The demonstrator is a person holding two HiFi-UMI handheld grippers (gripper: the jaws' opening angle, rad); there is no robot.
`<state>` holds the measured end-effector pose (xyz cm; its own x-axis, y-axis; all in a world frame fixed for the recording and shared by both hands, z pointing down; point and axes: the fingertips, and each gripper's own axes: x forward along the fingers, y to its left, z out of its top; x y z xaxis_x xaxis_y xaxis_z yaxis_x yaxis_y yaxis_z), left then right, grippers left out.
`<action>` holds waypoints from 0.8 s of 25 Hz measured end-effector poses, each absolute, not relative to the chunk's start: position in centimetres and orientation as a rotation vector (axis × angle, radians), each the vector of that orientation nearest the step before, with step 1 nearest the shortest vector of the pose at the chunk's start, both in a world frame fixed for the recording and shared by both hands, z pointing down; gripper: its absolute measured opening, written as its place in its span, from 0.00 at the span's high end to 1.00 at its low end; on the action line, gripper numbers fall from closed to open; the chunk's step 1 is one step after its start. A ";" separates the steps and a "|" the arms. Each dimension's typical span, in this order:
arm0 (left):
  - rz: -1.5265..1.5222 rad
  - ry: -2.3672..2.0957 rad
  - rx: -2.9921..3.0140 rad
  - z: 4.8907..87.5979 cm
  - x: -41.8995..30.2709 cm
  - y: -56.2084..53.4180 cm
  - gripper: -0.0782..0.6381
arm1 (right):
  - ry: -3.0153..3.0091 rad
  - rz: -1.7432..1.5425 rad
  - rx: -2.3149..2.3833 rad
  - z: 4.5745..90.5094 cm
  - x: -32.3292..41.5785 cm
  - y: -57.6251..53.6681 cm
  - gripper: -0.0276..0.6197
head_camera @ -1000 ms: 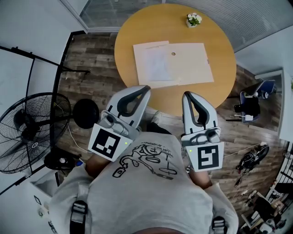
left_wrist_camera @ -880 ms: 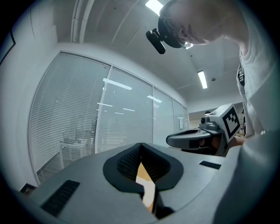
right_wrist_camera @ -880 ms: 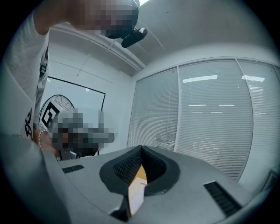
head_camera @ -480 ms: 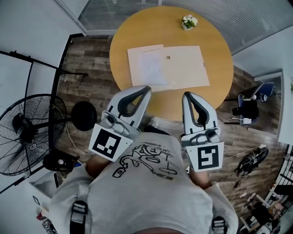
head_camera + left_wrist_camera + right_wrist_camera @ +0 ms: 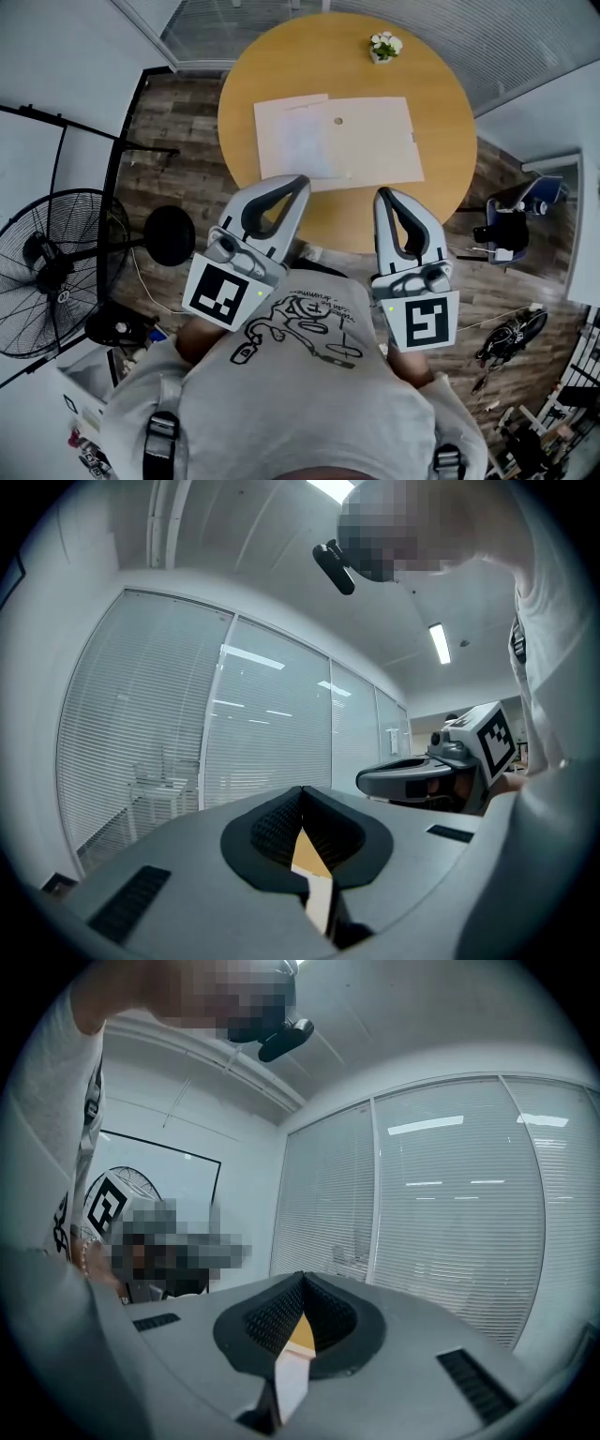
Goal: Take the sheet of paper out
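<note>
Seen from above, a person in a grey printed shirt (image 5: 300, 394) stands at the near edge of a round wooden table (image 5: 441, 84), holding a grey gripper in each hand at chest height. Both tools point level toward the table.

The left gripper (image 5: 301, 181) has its two jaws pressed together at the tips, with nothing between them. The right gripper (image 5: 382, 193) is the same, its tips meeting and pinching nothing. Each carries a cube with a black-and-white square marker at its back end, close to the person's chest. From above, both tips appear just over the table's near edge. Neither touches anything on it.

A large flat tan envelope (image 5: 375, 141) lies in the middle of the table, its long side running left to right. The sheet of paper (image 5: 286, 141), paler than the envelope, is at the envelope's left end, toward the table's left edge, overlapping it. Whether it is tucked inside or lying on top cannot be told. A small pot of white flowers (image 5: 382, 45) stands near the far edge, well apart from the envelope.

A large black fan (image 5: 61, 272) stands on the wood-plank floor (image 5: 178, 141) to the left of the table.

Each gripper view looks along closed jaws toward window blinds (image 5: 272, 733), with a sliver of tabletop and pale paper showing below the tips.
</note>
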<state>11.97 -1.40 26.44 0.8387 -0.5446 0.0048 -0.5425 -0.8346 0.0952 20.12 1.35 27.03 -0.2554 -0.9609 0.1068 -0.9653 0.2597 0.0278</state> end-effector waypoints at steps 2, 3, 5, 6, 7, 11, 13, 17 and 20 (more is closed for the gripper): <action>-0.034 -0.876 2.920 26.5 12.3 -1.6 0.86 | -2.417 0.064 1.844 27.1 20.4 1.1 0.95; -0.033 -0.880 2.920 26.6 12.6 -1.6 0.86 | -2.419 0.065 1.840 27.2 20.7 1.1 0.95; -0.031 -0.888 2.919 26.7 13.4 -1.6 0.86 | -2.422 0.070 1.833 27.5 21.5 1.1 0.95; -0.031 -0.891 2.919 26.7 13.7 -1.5 0.86 | -2.425 0.069 1.830 27.5 21.9 1.1 0.95; -0.029 -0.895 2.919 26.8 14.0 -1.5 0.86 | -2.429 0.067 1.828 27.6 22.1 1.1 0.95; -0.022 -0.907 2.915 26.9 14.4 -1.5 0.86 | -2.439 0.071 1.818 27.7 22.4 0.9 0.95; -0.021 -0.907 2.917 26.8 14.4 -1.5 0.86 | -2.442 0.070 1.816 27.7 22.4 0.9 0.95; -0.029 -0.907 2.920 26.7 14.4 -1.5 0.86 | -2.451 0.063 1.813 27.8 22.3 0.8 0.95; -0.031 -0.911 2.919 26.7 14.3 -1.5 0.86 | -2.456 0.070 1.811 27.8 22.2 0.9 0.95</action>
<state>14.31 -1.46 26.75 0.8226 -0.5686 0.0057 -0.5669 -0.8193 0.0861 22.17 0.89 27.79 -0.2935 -0.9509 0.0987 -0.9549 0.2964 0.0162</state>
